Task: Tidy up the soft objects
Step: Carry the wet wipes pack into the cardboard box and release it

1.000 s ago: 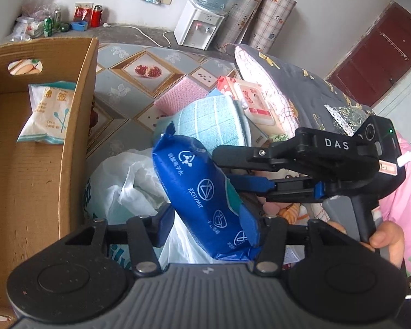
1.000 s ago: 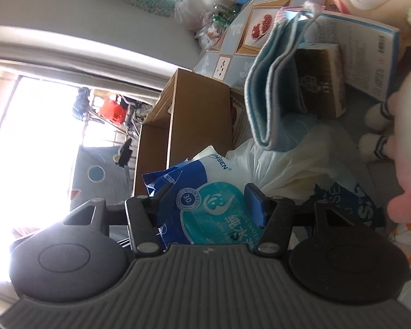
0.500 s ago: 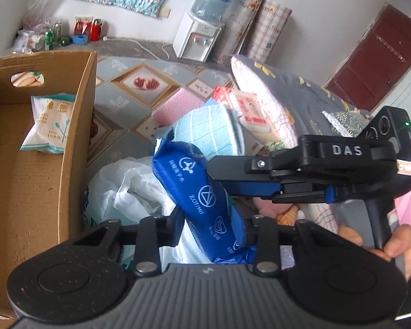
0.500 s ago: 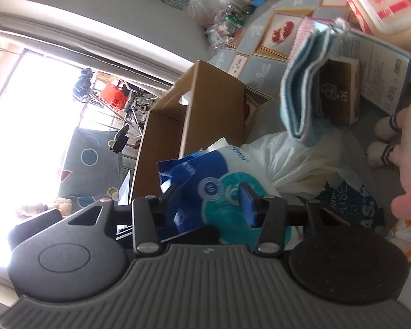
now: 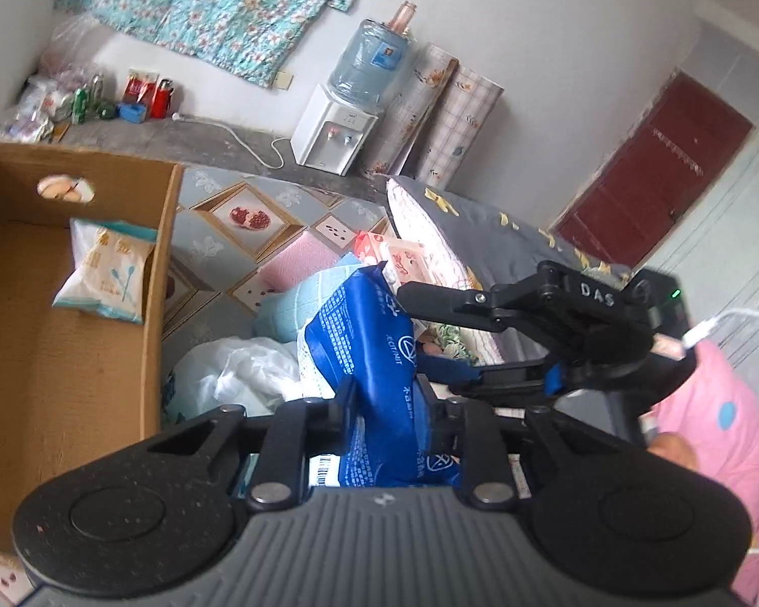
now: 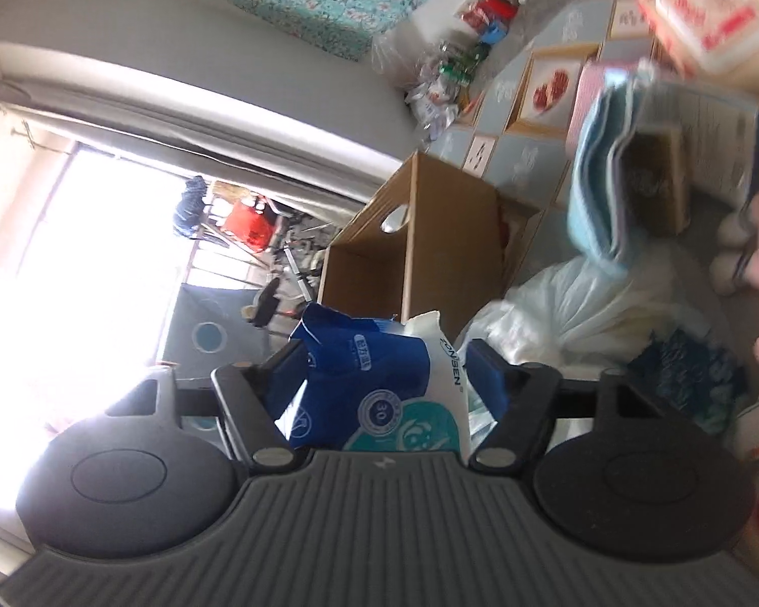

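Left wrist view: left gripper pinches a blue plastic pack of wet wipes, jaws just closing tight on its lower part; pack stands upright above a crumpled white plastic bag. Right gripper reaches in from the right, its fingers either side of the pack's upper half. Open brown cardboard box at left holds a white-and-teal soft packet. Folded light-blue towel lies behind the pack.

Right wrist view: right gripper jaws just opening, spread around the same pack; right pad stands clear, contact at the left pad cannot be told. Box beyond, towel upper right.
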